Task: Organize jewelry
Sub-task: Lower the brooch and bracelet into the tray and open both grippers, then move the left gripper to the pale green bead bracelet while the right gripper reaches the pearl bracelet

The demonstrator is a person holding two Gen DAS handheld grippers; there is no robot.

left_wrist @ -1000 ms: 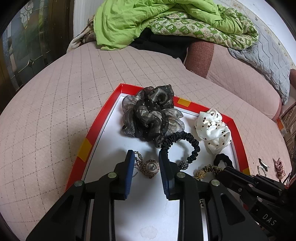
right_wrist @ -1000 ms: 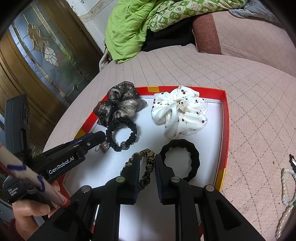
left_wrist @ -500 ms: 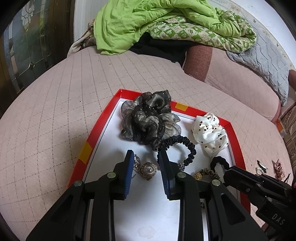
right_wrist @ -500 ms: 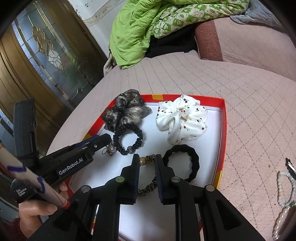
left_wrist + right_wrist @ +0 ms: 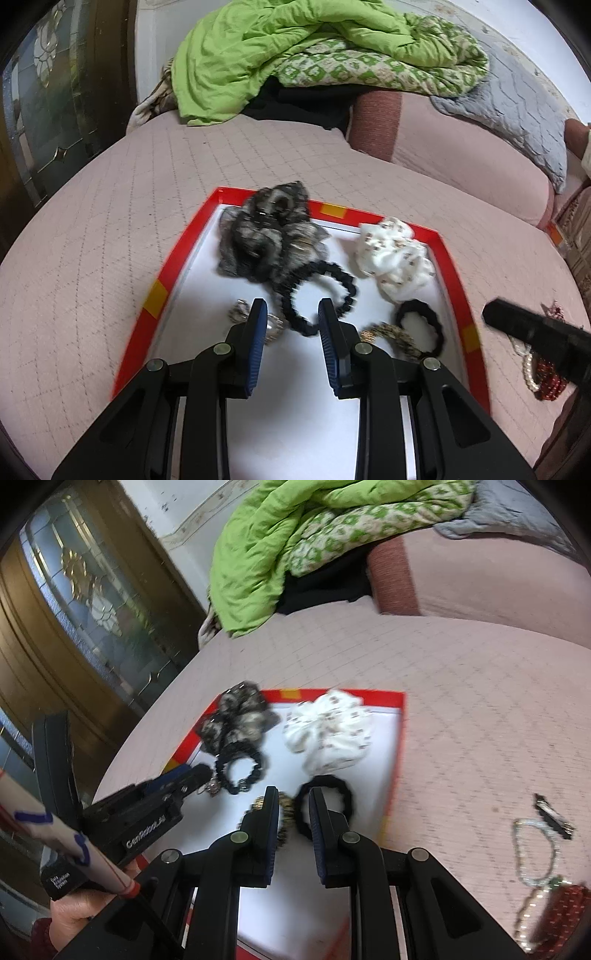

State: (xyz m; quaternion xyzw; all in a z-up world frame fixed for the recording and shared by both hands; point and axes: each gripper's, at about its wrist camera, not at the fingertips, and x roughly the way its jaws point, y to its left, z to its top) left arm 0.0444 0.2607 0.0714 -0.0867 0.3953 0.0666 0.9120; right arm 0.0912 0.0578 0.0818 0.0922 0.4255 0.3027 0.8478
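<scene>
A white tray with a red rim [image 5: 173,269] lies on the pink quilted bed. In it are a dark sheer scrunchie [image 5: 269,236], a white dotted scrunchie [image 5: 395,258], a thin black hair tie [image 5: 332,273], a pearl piece [image 5: 273,328], a thick black hair tie [image 5: 332,786] and a leopard-print tie [image 5: 286,805]. My left gripper [image 5: 291,314] hovers open over the tray's near half, nothing between its blue pads. My right gripper [image 5: 294,801] hangs above the leopard tie with a narrow empty gap. Both views are motion-blurred.
Right of the tray on the quilt lie a pearl bracelet [image 5: 532,849], a black hair clip [image 5: 552,816] and red beads [image 5: 565,897]. A green blanket [image 5: 280,51] is piled at the back. A glazed door [image 5: 85,602] stands at the left. A hand [image 5: 74,919] grips the left tool.
Both grippers have drawn back and risen from the tray, so its contents look smaller and farther. The jaw gaps look unchanged, and nothing was picked up.
</scene>
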